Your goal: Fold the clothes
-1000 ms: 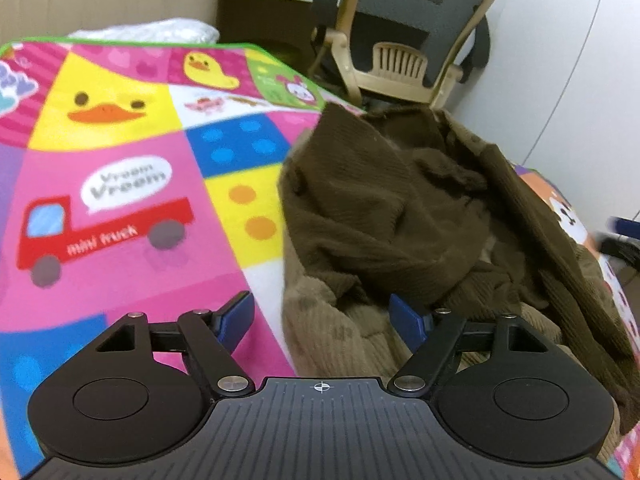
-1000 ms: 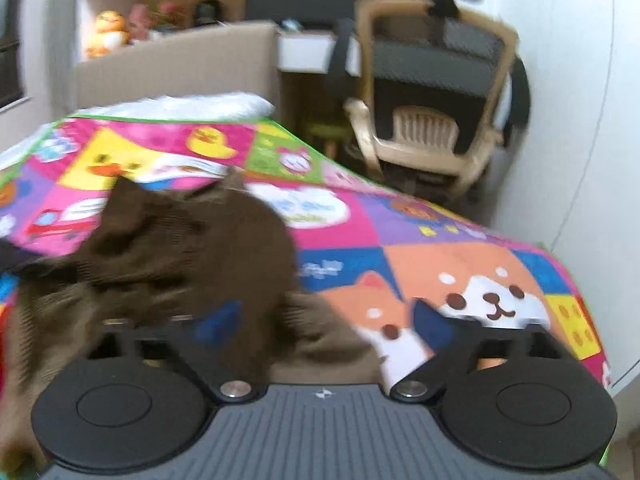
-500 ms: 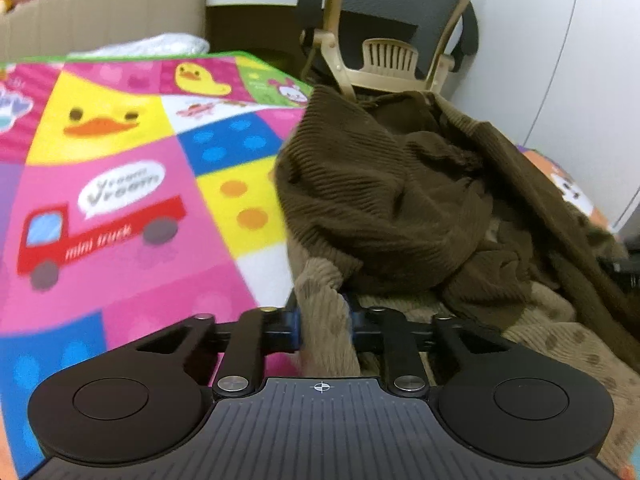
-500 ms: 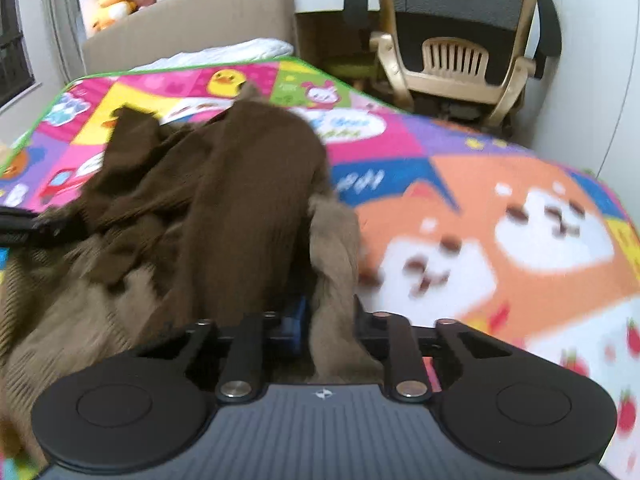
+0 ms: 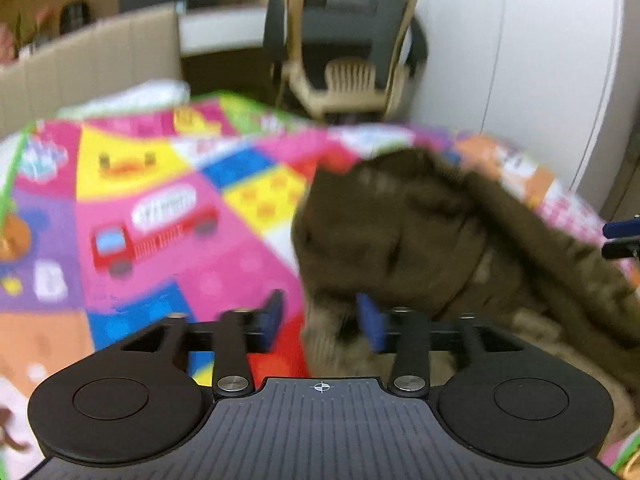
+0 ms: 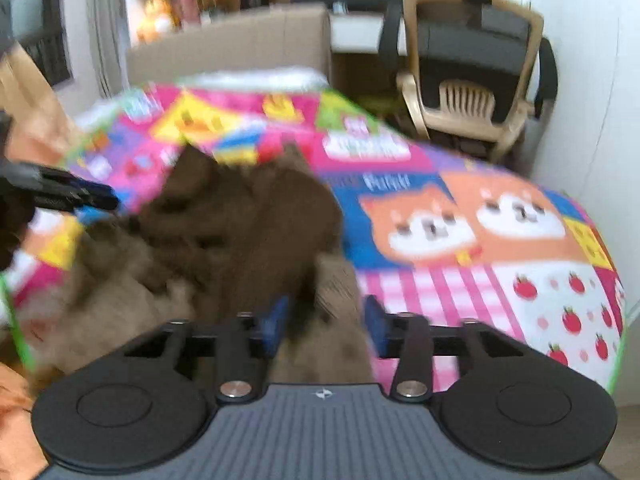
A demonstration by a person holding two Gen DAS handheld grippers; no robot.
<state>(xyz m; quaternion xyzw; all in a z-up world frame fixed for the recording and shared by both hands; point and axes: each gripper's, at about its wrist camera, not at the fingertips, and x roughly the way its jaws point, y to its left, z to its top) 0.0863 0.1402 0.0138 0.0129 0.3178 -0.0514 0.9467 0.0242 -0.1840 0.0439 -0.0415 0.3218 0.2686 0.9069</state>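
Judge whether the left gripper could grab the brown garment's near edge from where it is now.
Probably yes. The left gripper is open, and the garment lies just ahead on the mat, its tan edge already by the right finger. Nothing sits between them, though the picture is blurred.

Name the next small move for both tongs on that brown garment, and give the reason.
Probably close both tongs on the tan hem. The left tongs stand open with the hem edge of the brown garment between the pads, and the right tongs stand open around a tan fold. The garment lies crumpled on the play mat, so it likely needs lifting and spreading before any fold. Both views are blurred.
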